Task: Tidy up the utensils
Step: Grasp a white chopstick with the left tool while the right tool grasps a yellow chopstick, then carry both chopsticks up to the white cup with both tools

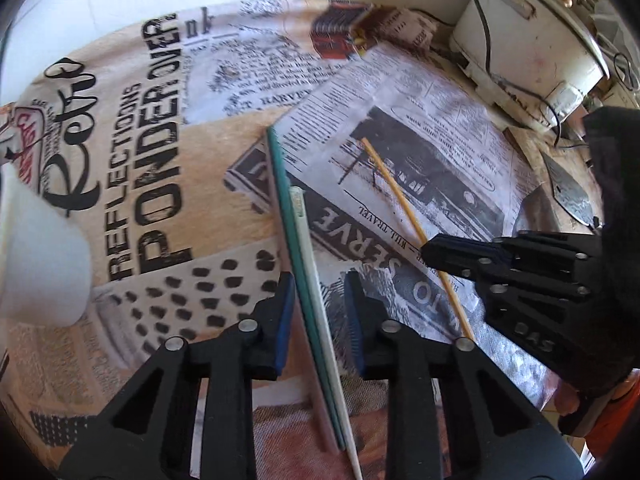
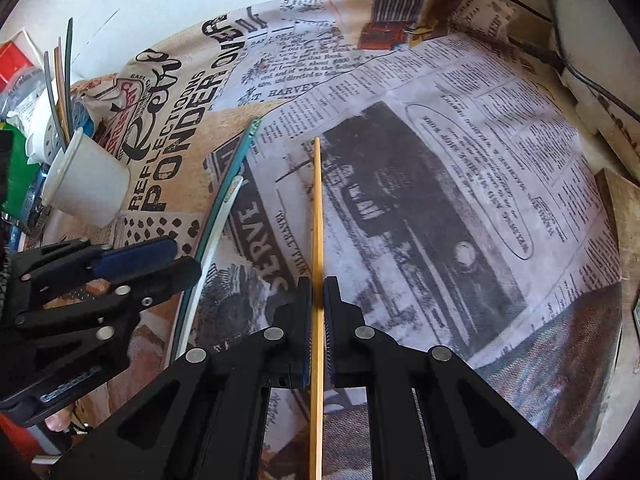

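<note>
A teal stick (image 1: 285,200) and a white stick (image 1: 308,248) lie side by side on the newsprint tablecloth (image 1: 160,152). My left gripper (image 1: 320,280) is open, its fingers on either side of them. A yellow stick (image 2: 317,208) lies to their right. My right gripper (image 2: 318,284) is shut on the yellow stick; in the left wrist view it (image 1: 430,250) comes in from the right over that stick (image 1: 394,188). The left gripper (image 2: 180,258) and both sticks (image 2: 224,200) show at left in the right wrist view.
A white cup (image 2: 86,184) stands at the table's left; it also shows in the left wrist view (image 1: 40,260). Behind it a holder (image 2: 52,128) has several sticks upright. A white appliance (image 1: 528,40) with cables sits at the back right.
</note>
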`<state>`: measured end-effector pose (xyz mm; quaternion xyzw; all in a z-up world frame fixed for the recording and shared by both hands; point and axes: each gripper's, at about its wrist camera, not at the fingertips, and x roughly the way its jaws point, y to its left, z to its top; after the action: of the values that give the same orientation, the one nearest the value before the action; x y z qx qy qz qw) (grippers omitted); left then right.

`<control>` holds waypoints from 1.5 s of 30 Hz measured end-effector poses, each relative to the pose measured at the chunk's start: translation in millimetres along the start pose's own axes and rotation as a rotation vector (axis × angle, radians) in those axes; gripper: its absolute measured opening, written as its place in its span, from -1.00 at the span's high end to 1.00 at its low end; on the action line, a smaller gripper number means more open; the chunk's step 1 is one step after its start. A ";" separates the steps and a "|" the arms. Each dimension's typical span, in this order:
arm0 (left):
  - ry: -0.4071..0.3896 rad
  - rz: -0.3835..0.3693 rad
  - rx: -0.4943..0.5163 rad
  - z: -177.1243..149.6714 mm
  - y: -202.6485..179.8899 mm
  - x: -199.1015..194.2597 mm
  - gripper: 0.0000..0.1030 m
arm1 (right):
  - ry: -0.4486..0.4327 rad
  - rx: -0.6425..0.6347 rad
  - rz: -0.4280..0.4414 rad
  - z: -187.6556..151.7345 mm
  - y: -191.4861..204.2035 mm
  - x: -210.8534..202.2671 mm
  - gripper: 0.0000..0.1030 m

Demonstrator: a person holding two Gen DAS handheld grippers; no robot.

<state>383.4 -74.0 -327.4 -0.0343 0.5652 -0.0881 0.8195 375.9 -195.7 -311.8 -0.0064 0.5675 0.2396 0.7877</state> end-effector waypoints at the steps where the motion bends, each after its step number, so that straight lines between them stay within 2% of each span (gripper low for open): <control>1: 0.007 0.002 -0.004 1.5 -0.7 3.7 0.60 | -0.002 0.004 0.005 0.5 -2.3 -1.0 0.90; 4: 0.010 -0.008 -0.020 5.4 -0.8 9.2 0.70 | -0.009 0.015 0.019 0.3 -7.0 -5.1 0.90; 8: 0.016 -0.018 -0.019 12.7 -1.9 13.6 0.71 | -0.016 0.022 0.041 1.7 -10.5 -7.9 0.90; 16: 0.063 0.034 -0.020 25.6 -1.8 25.2 0.72 | -0.028 0.021 0.061 4.2 -11.5 -11.1 0.90; 19: 0.070 0.026 -0.033 30.5 -2.1 26.6 0.75 | -0.032 0.025 0.065 4.8 -12.7 -12.1 0.90; 26: 0.092 0.043 0.038 40.0 -24.7 35.1 0.79 | -0.037 0.034 0.059 3.6 -16.8 -16.3 0.90; 28: 0.096 0.046 0.071 38.3 -28.7 38.0 0.91 | -0.040 0.037 0.057 3.2 -16.5 -17.4 0.90; 31: 0.101 0.054 0.106 38.6 -34.9 39.2 0.91 | -0.045 0.041 0.055 2.2 -15.3 -19.5 0.90; 35: 0.123 0.020 0.070 41.1 -28.9 37.2 0.92 | -0.054 0.041 0.055 0.3 -13.0 -25.6 0.90; 38: 0.085 0.030 0.051 40.1 -24.4 23.8 0.92 | -0.075 0.039 0.056 -0.3 -9.8 -33.9 0.90; 45: -0.052 0.025 0.016 32.8 -13.4 -36.7 0.92 | -0.139 0.030 0.061 -0.3 3.0 -58.8 0.90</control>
<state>400.0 -81.8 -279.8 -0.0227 0.5432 -0.0813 0.8353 360.3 -214.9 -258.4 0.0394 0.5147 0.2551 0.8176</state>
